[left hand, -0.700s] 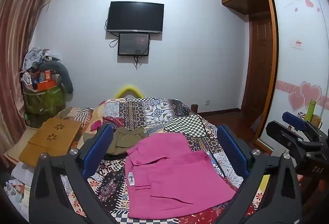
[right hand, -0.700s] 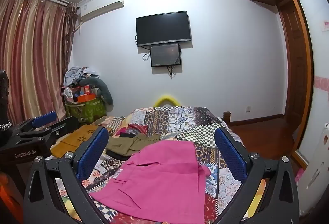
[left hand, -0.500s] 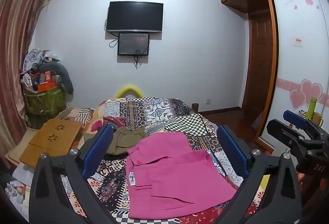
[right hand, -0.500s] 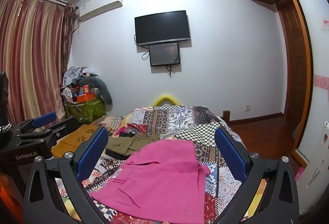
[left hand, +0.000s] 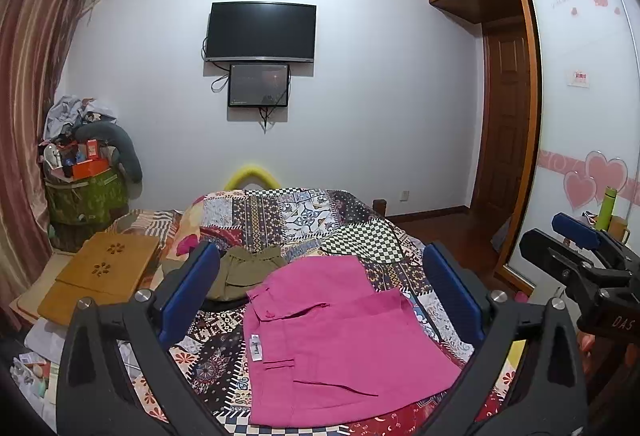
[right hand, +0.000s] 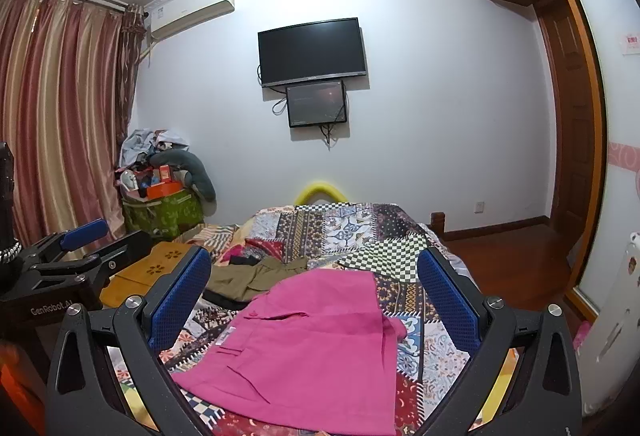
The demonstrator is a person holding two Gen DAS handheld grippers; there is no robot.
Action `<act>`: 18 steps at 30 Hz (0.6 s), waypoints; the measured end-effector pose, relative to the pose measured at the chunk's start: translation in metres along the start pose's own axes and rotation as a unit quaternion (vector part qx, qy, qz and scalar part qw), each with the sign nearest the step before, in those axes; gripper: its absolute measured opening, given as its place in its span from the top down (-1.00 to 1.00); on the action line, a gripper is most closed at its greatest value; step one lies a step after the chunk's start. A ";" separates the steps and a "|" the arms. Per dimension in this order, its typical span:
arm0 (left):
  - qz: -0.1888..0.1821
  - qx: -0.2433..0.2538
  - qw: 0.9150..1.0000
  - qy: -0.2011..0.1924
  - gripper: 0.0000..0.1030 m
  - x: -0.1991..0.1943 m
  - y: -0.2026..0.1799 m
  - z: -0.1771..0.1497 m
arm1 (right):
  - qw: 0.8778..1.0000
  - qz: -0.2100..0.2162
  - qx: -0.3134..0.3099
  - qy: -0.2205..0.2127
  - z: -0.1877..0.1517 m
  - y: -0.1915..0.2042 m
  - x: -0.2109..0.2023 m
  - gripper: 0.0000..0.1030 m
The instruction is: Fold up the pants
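Note:
Pink pants (left hand: 336,340) lie folded into a compact shape on the patchwork bedspread (left hand: 288,220), with a white label showing on their left side; they also show in the right wrist view (right hand: 308,348). My left gripper (left hand: 320,296) is open and empty, held above the pants. My right gripper (right hand: 314,296) is open and empty too, above the same pants. Each gripper shows at the edge of the other's view: the right one (left hand: 580,248) and the left one (right hand: 68,256).
Olive-green clothing (left hand: 244,272) lies on the bed beyond the pants. A wooden lap tray (left hand: 100,276) sits at the bed's left. A green basket of clutter (left hand: 86,192) stands by the curtain. A wardrobe with sliding door (left hand: 580,116) is on the right.
Both grippers have drifted very slightly; the view has shifted a touch. The pants have not moved and both grippers stay open.

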State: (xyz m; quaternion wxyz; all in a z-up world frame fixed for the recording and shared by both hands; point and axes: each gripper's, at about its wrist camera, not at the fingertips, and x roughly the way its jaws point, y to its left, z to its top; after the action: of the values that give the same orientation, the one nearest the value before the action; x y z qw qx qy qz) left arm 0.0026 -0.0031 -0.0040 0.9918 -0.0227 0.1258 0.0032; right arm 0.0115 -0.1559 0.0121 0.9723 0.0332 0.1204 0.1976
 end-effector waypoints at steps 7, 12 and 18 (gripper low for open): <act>-0.001 -0.003 1.000 0.004 -0.99 0.005 0.002 -0.001 | 1.000 -0.002 -0.001 0.003 -0.001 0.001 0.000 -0.99; -0.001 -0.002 1.000 0.003 -0.99 0.005 0.002 -0.001 | 1.000 -0.002 -0.001 0.004 0.000 0.001 0.000 -0.99; -0.002 -0.001 1.000 0.005 -0.99 0.006 0.001 0.000 | 1.000 -0.002 0.000 0.005 -0.001 0.001 0.000 -0.99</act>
State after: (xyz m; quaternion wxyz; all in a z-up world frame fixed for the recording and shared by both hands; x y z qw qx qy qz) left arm 0.0081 -0.0018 -0.0059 0.9911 -0.0242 0.1309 0.0015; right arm 0.0110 -0.1548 0.0113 0.9720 0.0320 0.1253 0.1961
